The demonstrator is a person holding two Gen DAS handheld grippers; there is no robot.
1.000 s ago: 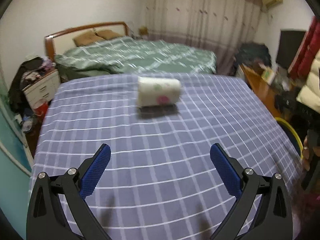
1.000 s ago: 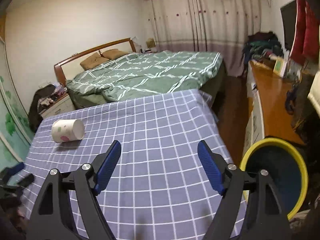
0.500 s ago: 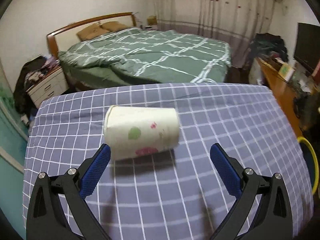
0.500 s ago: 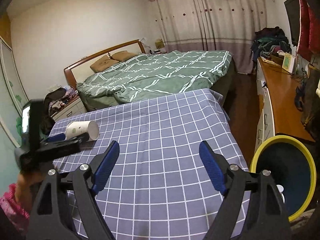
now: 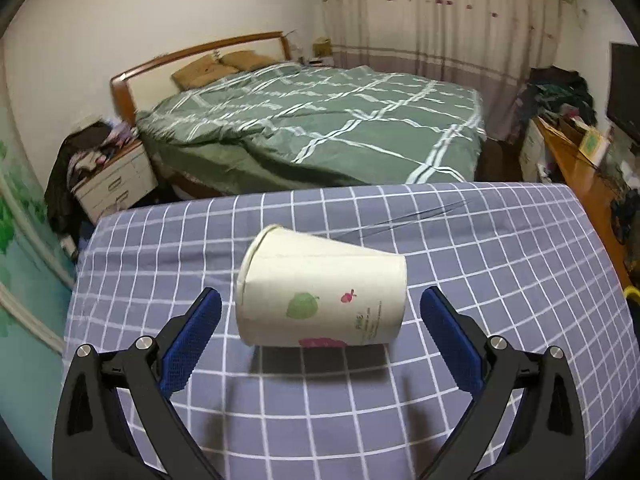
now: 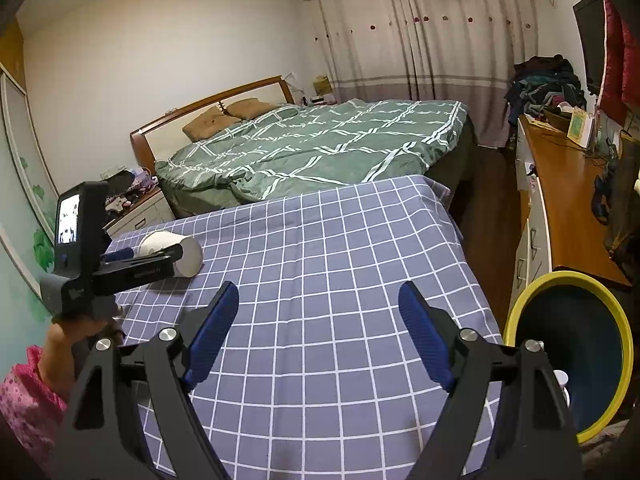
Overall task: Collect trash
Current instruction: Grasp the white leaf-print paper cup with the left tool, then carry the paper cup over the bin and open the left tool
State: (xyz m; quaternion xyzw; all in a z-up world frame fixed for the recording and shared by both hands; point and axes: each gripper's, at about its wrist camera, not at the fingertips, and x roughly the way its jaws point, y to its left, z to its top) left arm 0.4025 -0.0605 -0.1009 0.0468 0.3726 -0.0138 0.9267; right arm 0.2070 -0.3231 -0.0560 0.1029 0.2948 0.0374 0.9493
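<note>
A white paper cup with a green and pink print lies on its side on the blue checked tablecloth, rim to the left. My left gripper is open, its blue pads on either side of the cup, not touching it. In the right wrist view the cup lies at the table's left, with the left gripper around it. My right gripper is open and empty over the middle of the table. A dark bin with a yellow rim stands at the table's right.
A bed with a green checked duvet lies beyond the table. A white nightstand with clothes stands at the left. A wooden sideboard with clutter runs along the right wall.
My left gripper has moved forward to the cup, which now lies between its open fingers. My right gripper has barely moved.
</note>
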